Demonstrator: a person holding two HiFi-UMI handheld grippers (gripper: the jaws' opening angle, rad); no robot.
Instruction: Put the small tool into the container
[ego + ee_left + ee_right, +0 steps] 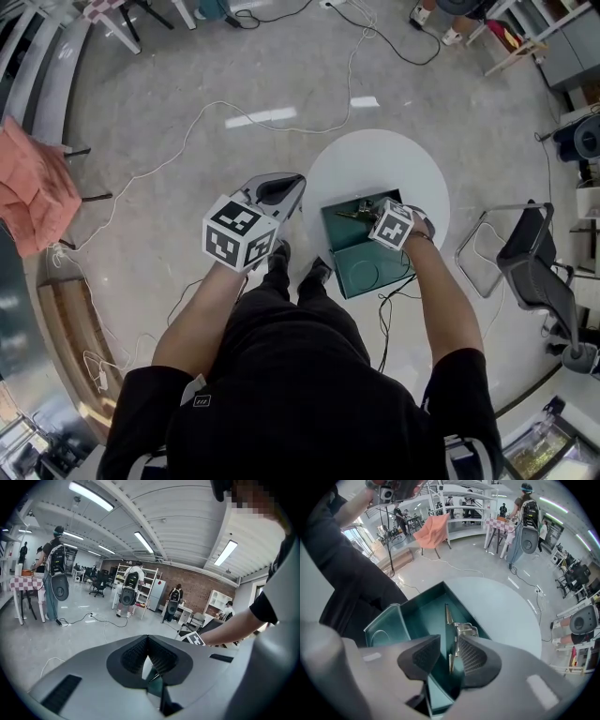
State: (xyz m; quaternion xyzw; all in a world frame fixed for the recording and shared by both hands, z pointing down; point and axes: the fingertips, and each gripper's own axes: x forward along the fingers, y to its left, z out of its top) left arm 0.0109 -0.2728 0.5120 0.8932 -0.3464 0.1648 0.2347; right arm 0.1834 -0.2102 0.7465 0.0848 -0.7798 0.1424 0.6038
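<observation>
The right gripper (pixel 449 652) is held just above the green container (pixel 386 623). In the right gripper view its jaws are seen a little apart, with a narrow gap between them. The small tool (pixel 447 617), a thin metal thing, is seen through that gap, down inside the container. Green is seen between the tool and one pad, so the tool is not squeezed. Whether the other pad is touched cannot be told.

The jaws of the left gripper (pixel 147 641) are shown well only in the left gripper view. They are pressed together at the tips, and nothing is held.

Only in the head view are both grippers seen at once. The left one is held up over the floor, beside the round white table (pixel 375 155) and apart from the container. The container is seen at the near edge of that table, with the tool in its far part. Black shoes (pixel 279 253) are seen below, between the two grippers.

Farther out, white cables (pixel 202 117) are laid across the grey floor, and a grey chair (pixel 539 267) is placed to the right. An orange cloth (pixel 33 187) is seen at the left.

Farthest off, people with packs (pixel 56 569) and white shelves (pixel 143 590) are shown only in the left gripper view.
</observation>
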